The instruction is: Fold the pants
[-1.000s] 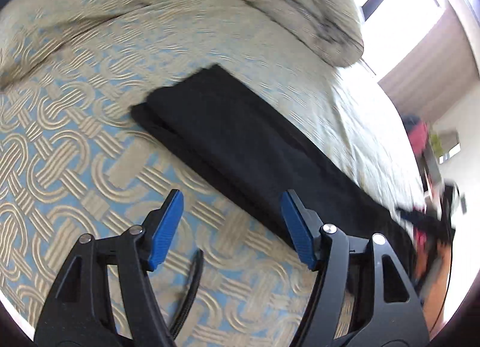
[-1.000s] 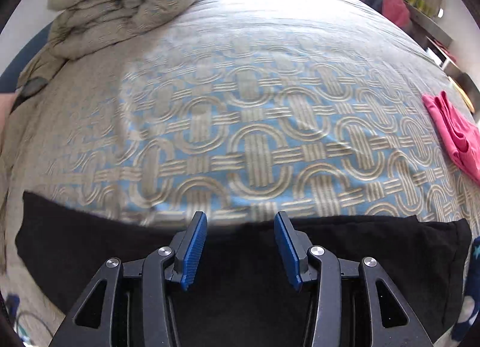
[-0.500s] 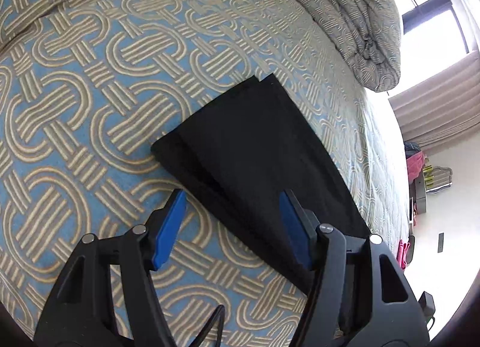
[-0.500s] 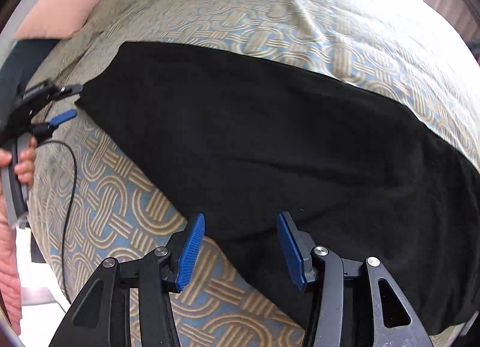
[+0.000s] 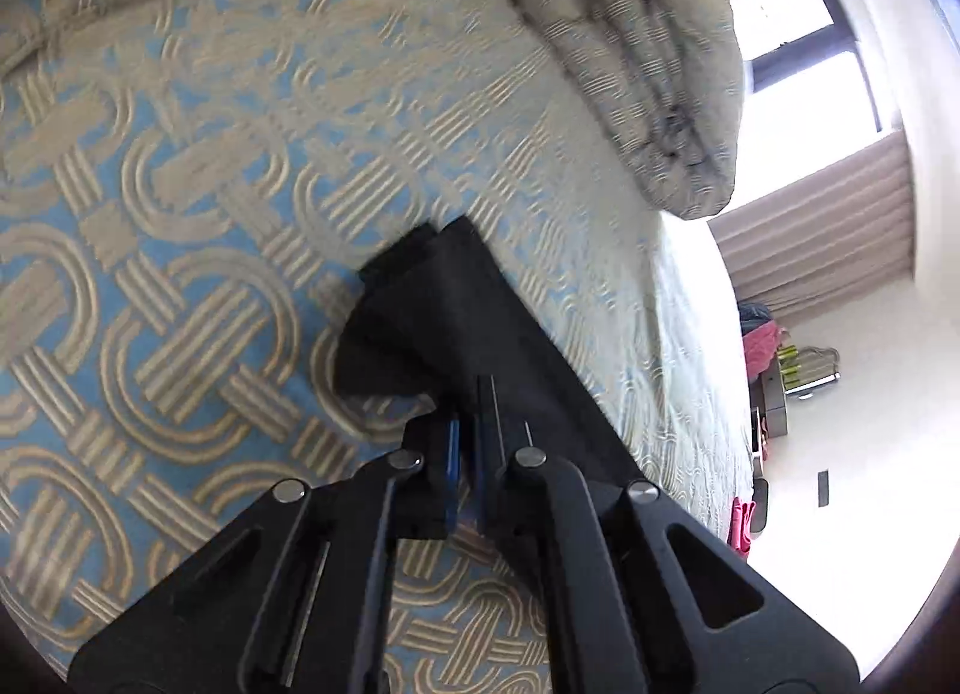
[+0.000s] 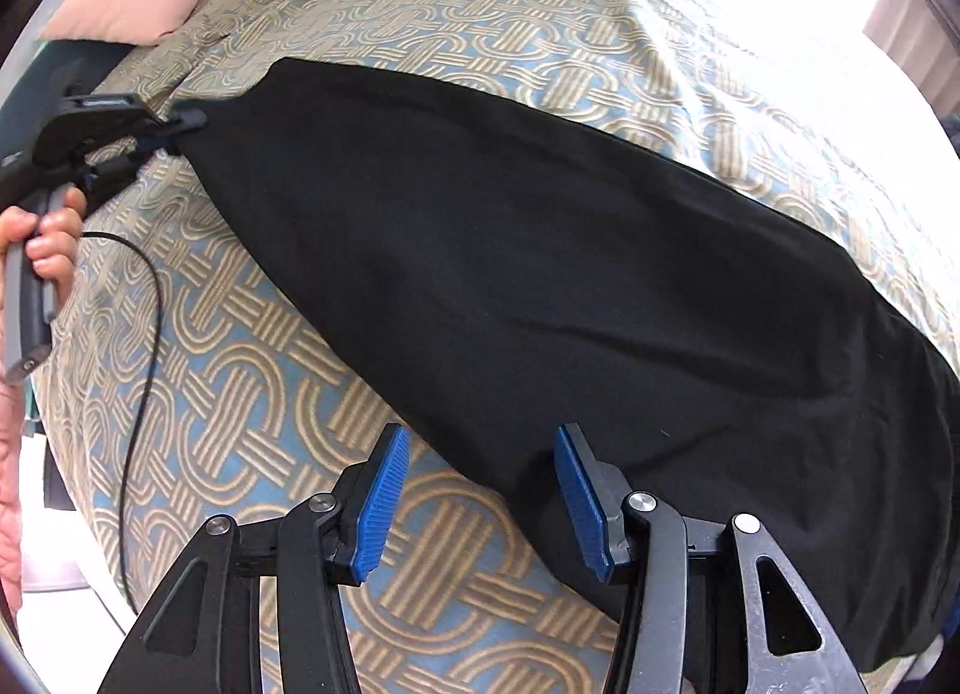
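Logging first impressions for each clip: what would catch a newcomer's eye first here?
The long black pants lie across the blue-and-tan patterned bedspread. The left tool is shut on their narrow end, while the right tool hovers open over their near edge. A rolled duvet sits at the far side, by the bright window.

A home bedroom is showing here: a patterned bedspread (image 6: 252,394) is covering a wide bed (a bundled duvet (image 5: 648,63) is lying on it), and curtains (image 5: 822,226) are hanging beside the window (image 5: 798,27).
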`<state>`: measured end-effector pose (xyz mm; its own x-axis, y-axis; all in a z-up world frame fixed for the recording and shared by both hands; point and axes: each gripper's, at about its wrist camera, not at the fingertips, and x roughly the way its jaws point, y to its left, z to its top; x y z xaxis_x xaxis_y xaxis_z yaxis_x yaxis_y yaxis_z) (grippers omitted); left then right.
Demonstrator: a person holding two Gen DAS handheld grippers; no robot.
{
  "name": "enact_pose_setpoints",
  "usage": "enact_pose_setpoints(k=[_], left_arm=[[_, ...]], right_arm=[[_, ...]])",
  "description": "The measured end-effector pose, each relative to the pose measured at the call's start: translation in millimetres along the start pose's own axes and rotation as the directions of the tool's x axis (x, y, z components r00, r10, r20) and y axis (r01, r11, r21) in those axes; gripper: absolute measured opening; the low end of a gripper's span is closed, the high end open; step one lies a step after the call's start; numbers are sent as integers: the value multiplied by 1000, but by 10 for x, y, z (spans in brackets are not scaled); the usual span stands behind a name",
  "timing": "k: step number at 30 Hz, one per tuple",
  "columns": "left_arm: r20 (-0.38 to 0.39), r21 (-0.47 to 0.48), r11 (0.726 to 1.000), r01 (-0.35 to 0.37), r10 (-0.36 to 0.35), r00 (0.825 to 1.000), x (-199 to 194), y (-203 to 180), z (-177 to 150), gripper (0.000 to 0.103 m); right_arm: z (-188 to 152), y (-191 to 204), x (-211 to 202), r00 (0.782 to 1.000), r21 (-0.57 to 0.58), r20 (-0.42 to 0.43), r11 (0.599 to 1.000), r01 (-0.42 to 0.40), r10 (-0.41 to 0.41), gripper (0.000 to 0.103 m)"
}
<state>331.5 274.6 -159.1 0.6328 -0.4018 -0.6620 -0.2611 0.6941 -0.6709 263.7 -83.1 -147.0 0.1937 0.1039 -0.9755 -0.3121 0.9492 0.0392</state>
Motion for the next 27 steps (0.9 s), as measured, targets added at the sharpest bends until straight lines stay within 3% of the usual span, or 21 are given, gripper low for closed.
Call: enact_pose_setpoints(k=[5,12,15,18,22,27], left_arm=[[-58,-11,995,-102,101,993,124,384,-40,5],[-41,-28,994,-108,107,993,135,444,-88,7],[-42,-24,993,-113,112,993,148,423,-15,7],[-46,-8,991,-135,135,990,166,410,28,7],[-48,-2,988,-157,156,987,233,391,68,7],[-43,6,987,-163,163,986,236,382,77,8]], right_arm=[[-189,-319,-54,1000,75,-19,997,19,-18,51],[-520,-900,-136,999,253,-42,967,20,-9,51],[-631,-1043,-96,998,280,-65,959,45,-28,59],[-706,-1028,-23,996,251,-72,966,63,-46,63],[-709,-787,-10,983,117,-107,979,164,-152,66],[-465,-690,-220,999,120,8,991,52,-53,66]])
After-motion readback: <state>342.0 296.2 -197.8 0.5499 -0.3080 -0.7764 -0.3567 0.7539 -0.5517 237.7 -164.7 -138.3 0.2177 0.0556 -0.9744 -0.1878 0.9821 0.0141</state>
